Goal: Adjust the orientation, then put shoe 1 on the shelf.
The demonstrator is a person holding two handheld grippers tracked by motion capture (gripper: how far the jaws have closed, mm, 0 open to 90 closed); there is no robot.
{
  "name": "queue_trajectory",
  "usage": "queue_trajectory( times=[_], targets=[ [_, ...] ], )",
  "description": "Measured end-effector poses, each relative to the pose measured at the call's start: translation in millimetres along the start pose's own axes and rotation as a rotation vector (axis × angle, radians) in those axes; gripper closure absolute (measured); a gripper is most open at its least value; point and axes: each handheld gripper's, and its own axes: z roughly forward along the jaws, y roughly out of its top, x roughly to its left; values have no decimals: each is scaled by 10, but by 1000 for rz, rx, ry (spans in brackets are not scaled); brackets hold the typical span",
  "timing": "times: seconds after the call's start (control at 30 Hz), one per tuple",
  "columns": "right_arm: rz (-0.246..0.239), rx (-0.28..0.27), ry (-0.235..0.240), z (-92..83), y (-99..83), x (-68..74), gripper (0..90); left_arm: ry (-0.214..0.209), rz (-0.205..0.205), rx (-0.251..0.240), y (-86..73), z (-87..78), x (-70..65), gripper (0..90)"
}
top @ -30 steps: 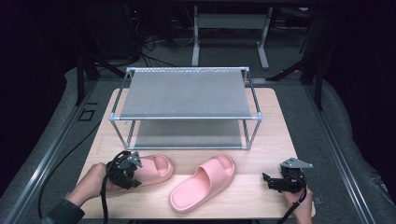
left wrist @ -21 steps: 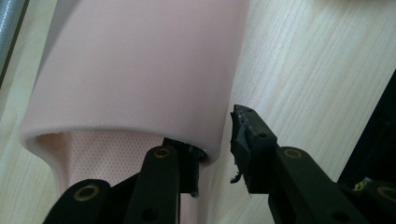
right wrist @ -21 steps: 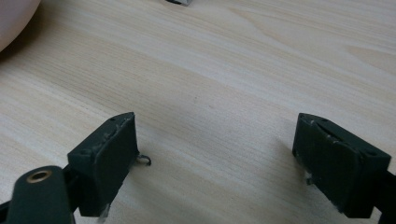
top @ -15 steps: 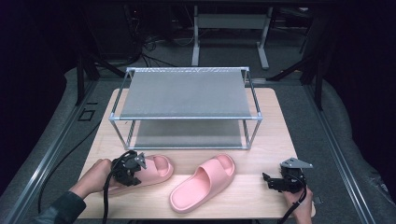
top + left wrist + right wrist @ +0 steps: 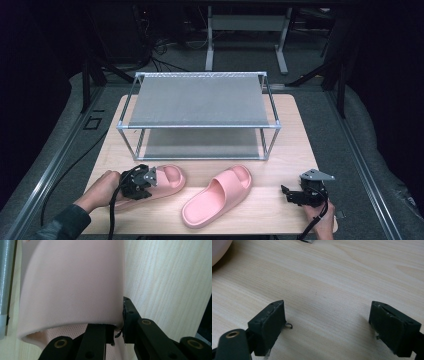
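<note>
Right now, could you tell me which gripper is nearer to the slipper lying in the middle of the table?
Left. The left gripper is clamped on the other slipper just beside the middle slipper; the right gripper rests open, farther off on the table.

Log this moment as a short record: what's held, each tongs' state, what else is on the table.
held: left slipper, pinched at its strap edge
left tongs: have just been closing, now shut on the slipper's strap
right tongs: open, nothing between them, over bare table
second slipper: lies free at table middle
rack: two-shelf metal frame behind the slippers, shelves bare
</note>
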Motion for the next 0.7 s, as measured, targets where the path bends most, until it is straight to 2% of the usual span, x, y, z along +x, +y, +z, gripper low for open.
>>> queue_trajectory(
  times=[0.07, 0.17, 0.23, 0.4, 0.7],
  targets=[
    [1, 1, -6, 0, 1, 2, 131, 2, 8, -5, 4, -28, 2, 831],
    [8, 4, -2, 4, 2, -3, 128, 16, 17, -27, 24, -146, 11, 830],
    [9, 4, -2, 5, 2, -3, 128, 11, 21, -39, 44, -226, 14, 830],
    [9, 6, 5, 4, 3, -8, 129, 14, 58, -26, 109, -346, 9, 829],
    [6, 9, -6, 3, 5, -9, 126, 9, 117, 10, 171, -406, 41, 826]
  ],
)
